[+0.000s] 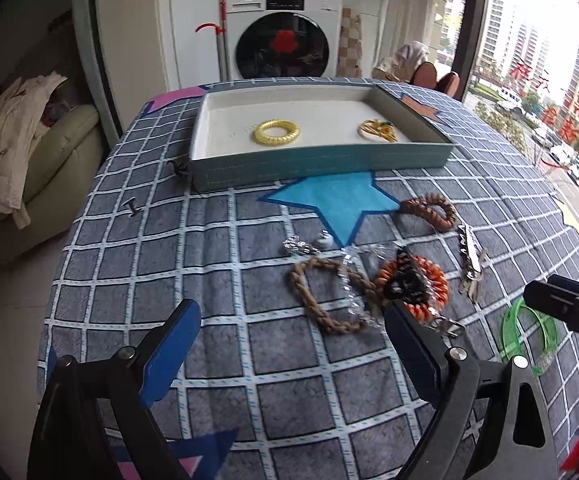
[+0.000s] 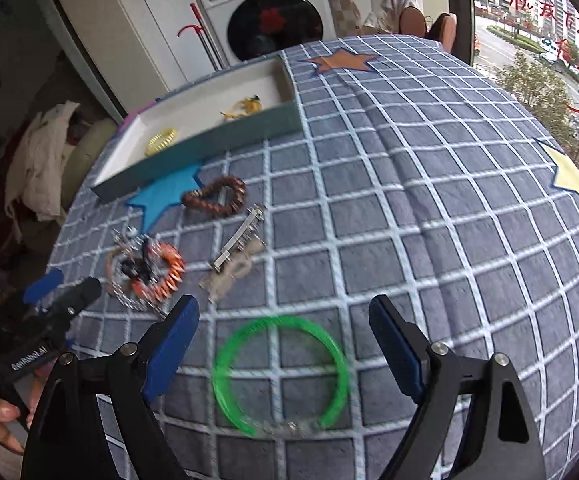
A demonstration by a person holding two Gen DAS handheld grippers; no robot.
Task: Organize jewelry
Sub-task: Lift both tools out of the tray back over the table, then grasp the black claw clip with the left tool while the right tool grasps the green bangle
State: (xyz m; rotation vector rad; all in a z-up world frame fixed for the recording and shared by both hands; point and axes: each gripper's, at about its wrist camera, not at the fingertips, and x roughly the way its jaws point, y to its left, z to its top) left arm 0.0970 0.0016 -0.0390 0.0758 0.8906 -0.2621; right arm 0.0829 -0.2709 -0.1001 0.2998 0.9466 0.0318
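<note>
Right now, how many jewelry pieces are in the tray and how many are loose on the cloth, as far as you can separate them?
In the teal tray: 2 (gold ribbed ring bracelet, gold ornament).
Loose, separable: 3 (green plastic bangle, dark brown braided bracelet, silver bar clip).
Tangled pile: uncountable.
Total: 5 plus pile.

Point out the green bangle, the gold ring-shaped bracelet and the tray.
green bangle (image 2: 231, 340): right wrist view, on its left arc.
gold ring-shaped bracelet (image 1: 263, 136): left wrist view, on its left rim.
tray (image 1: 321, 166): left wrist view, on its teal front wall.
</note>
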